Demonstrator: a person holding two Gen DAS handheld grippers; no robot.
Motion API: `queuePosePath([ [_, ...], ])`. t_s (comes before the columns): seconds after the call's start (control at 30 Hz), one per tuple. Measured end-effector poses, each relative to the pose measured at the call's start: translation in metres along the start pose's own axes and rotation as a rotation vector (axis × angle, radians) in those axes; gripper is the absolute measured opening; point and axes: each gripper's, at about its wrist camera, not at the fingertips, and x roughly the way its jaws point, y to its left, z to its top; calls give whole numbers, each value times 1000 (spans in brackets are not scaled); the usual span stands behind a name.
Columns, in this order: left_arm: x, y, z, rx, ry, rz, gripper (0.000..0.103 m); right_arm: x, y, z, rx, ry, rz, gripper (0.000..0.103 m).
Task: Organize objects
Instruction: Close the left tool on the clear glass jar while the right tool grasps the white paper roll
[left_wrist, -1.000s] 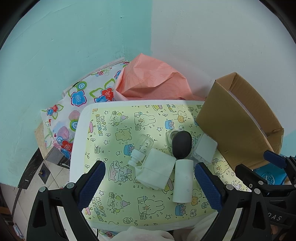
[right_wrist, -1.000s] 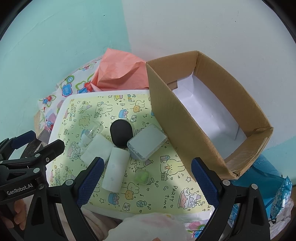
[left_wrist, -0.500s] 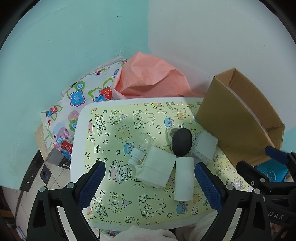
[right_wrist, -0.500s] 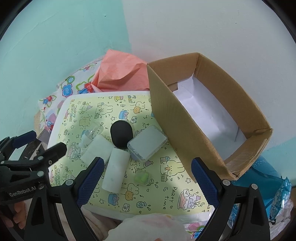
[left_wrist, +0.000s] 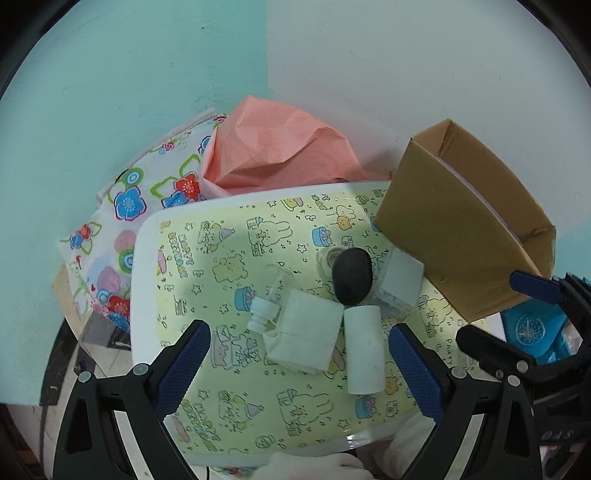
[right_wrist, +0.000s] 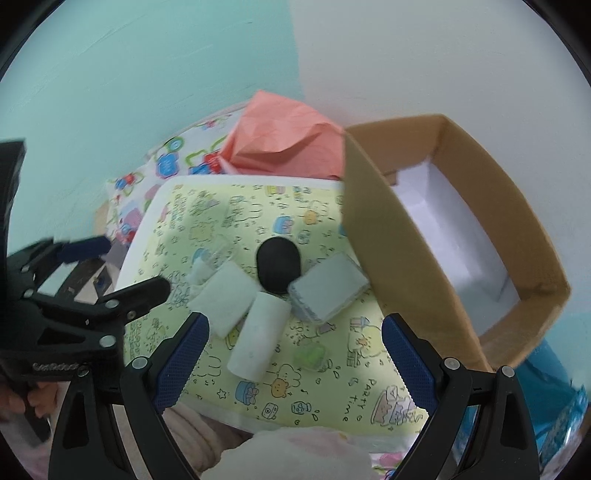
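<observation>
Our left gripper (left_wrist: 299, 363) has drifted left, fingers wide and empty. Left of the cardboard box (right_wrist: 480, 236), the clear bottle (left_wrist: 269, 295), folded cloth (left_wrist: 304, 338), white roll (left_wrist: 364, 349), black pebble (left_wrist: 351, 275) and grey case (right_wrist: 328, 290) lie untouched. Our right gripper (right_wrist: 295, 363) has edged closer, fingers wide; nothing is sorted yet.

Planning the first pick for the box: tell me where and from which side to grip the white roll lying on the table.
Grip the white roll across its middle, coming from above with the fingers on its two long curved sides. It lies flat with its far end close against the black oval object and the folded white cloth near its left, so the near half is probably easier to reach.
</observation>
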Motion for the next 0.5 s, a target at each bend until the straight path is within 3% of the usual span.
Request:
queuePosePath([
  [0.1, 4, 3, 3, 28, 4, 14, 98, 4, 10, 7, -51, 6, -15, 97],
  [0.13, 6, 4, 3, 34, 7, 13, 98, 6, 10, 8, 174, 16, -131, 95],
  [0.4, 25, 20, 5, 41, 29, -5, 99, 26, 18, 18, 188, 54, -99, 89],
  [0.43, 28, 22, 6, 39, 31, -6, 99, 29, 18, 18, 250, 60, -128, 89],
  [0.5, 36, 25, 6, 42, 47, -12, 99, 36, 18, 19, 254, 79, -136, 89],
])
